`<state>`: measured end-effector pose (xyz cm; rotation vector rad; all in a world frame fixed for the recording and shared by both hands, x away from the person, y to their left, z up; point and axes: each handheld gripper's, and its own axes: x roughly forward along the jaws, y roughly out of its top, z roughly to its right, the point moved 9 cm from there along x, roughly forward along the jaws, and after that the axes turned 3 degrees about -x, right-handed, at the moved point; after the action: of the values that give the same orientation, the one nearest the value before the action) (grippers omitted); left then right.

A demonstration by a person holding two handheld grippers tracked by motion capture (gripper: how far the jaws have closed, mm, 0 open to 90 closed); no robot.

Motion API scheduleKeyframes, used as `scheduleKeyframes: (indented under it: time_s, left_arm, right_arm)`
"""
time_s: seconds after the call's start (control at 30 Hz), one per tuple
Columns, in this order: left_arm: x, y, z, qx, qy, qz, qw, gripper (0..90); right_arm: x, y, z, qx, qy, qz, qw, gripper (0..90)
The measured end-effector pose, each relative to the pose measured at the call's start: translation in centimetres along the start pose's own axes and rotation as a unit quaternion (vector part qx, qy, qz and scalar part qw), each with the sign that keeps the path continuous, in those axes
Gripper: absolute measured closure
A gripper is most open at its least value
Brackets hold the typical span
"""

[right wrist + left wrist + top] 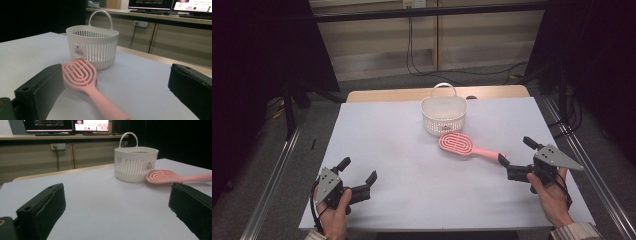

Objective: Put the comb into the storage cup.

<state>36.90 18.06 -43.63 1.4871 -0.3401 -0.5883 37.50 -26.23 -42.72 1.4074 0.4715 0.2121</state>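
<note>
Pink plastic hairbrush with an oval slotted head (461, 144) lies flat on the white-covered table (402, 170), its head just beside the white slotted plastic basket with a loop handle (443, 114). The right claw (514, 158) has its jaws apart at the handle's end, and the left claw (360, 179) waits apart, well away. I think the thin handle may slide or turn if the jaws close off-centre, and the head could then push against the light basket.

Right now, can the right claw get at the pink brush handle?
Probably yes. The right claw is open, with the pink brush's handle tip lying between its jaws on the table; nothing blocks it.
</note>
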Motion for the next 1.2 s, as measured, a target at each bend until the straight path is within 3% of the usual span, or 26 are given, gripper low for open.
scheduleKeyframes:
  time_s: [0.17,0.33,0.6,0.93,1.17,1.2]
  left_arm:
    - [-0.1,0.0,-0.1,0.001,-0.002,-0.001,1.0,1.1]
    - [-0.1,-0.2,-0.1,0.003,-0.002,-0.007,1.0,1.1]
    - [-0.1,-0.2,-0.2,0.008,-0.001,-0.007,0.9999,1.1]
    - [-0.1,-0.2,-0.2,0.006,-0.003,-0.008,0.9999,1.1]
    - [-0.1,-0.2,-0.1,0.003,-0.006,-0.008,0.9999,1.1]
    - [0.0,-0.2,0.0,0.002,-0.008,-0.009,0.9999,1.1]
  right_arm:
    - [0.9,0.2,-0.4,-0.003,0.014,-0.015,0.9998,0.1]
    - [1.7,0.9,-0.6,-0.007,0.023,-0.012,0.9996,0.1]
    - [2.6,1.8,-0.8,-0.004,0.025,-0.003,0.9997,0.6]
    - [4.4,2.4,-0.4,-0.014,0.02,-0.009,0.9997,0.9]
    - [5.2,2.8,0.0,-0.007,0.019,-0.009,0.9997,1.2]
    - [5.4,2.9,-0.1,-0.005,0.028,-0.017,0.9995,1.2]
